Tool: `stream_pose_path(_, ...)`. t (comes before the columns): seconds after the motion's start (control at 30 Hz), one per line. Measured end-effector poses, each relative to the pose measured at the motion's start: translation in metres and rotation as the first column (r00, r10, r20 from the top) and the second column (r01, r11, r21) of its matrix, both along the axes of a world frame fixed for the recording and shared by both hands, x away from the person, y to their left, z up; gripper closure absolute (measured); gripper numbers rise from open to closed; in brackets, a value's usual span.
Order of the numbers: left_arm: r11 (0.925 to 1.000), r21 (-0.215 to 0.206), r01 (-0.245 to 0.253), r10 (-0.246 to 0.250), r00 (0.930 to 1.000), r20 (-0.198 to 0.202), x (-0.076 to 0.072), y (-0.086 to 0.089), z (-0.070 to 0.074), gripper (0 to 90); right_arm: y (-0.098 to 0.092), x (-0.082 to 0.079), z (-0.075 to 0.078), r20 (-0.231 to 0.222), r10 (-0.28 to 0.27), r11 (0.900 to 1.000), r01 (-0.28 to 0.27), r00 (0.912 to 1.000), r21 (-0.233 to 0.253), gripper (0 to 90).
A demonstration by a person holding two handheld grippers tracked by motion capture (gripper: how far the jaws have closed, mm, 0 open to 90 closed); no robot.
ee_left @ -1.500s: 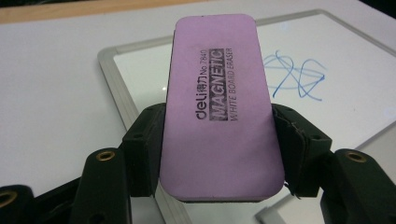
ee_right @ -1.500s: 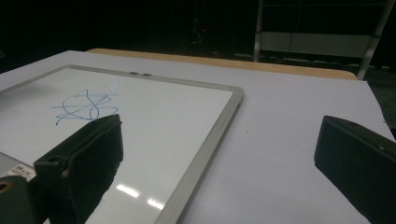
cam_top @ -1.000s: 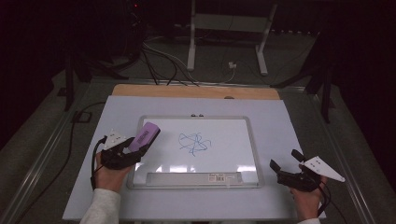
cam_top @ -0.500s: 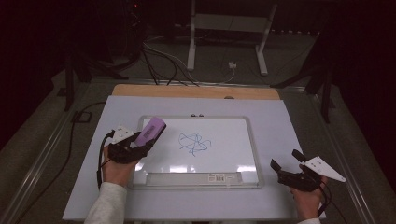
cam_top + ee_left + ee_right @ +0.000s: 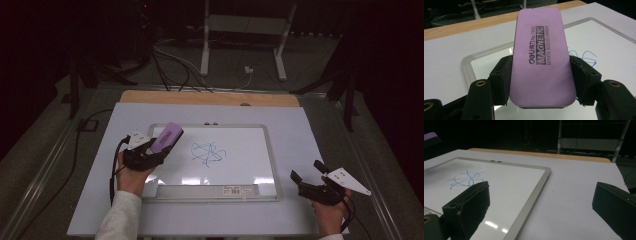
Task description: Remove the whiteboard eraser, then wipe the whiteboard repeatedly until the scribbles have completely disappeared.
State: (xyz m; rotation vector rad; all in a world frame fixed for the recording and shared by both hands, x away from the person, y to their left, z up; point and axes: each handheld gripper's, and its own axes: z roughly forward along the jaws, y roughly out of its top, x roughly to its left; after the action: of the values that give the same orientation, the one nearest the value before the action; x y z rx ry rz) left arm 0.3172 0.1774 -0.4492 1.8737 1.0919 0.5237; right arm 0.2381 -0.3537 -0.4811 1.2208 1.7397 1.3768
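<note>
A small whiteboard with a metal frame lies flat on the table, a blue scribble near its middle. My left gripper is shut on a purple magnetic board eraser, held over the board's left part, a little left of the scribble. The left gripper view has the eraser clamped between both jaws, with the scribble past its right side. My right gripper rests open and holds nothing, on the table right of the board's lower right corner. Its view looks across the board to the scribble.
The board lies on a white sheet over a wooden table. A printed strip runs along the board's near edge. Cables and a white stand are on the dark floor behind the table.
My left gripper has carried the eraser right and away from me, from the board's left edge to over its surface near the scribble. The right gripper has stayed put.
</note>
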Motion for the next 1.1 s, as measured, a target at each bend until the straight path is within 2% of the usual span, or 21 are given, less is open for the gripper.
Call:
stream_pose_path(0.47,0.9999,0.006,0.01,-0.01,0.9999,-0.01,0.014,-0.014,-0.011,41.4,0.0,0.0,0.0,0.0,-0.003,1.0,0.003,1.0,0.0,1.9)
stream_pose_path(0.67,0.9997,0.018,0.019,-0.018,0.9994,-0.03,0.022,-0.022,-0.02,41.4,-0.001,0.0,0.0,0.001,-0.005,1.0,0.005,1.0,0.001,1.9)
stream_pose_path(0.9,0.9975,0.064,0.03,-0.027,0.9983,-0.052,0.036,-0.03,-0.032,41.4,0.001,0.0,0.0,0.0,-0.001,1.0,0.001,1.0,-0.001,1.9)
stream_pose_path(1.1,0.9977,0.063,0.026,-0.02,0.9965,-0.081,0.043,-0.037,-0.042,41.4,0.001,0.0,-0.001,-0.001,-0.001,1.0,0.001,1.0,-0.001,1.9)
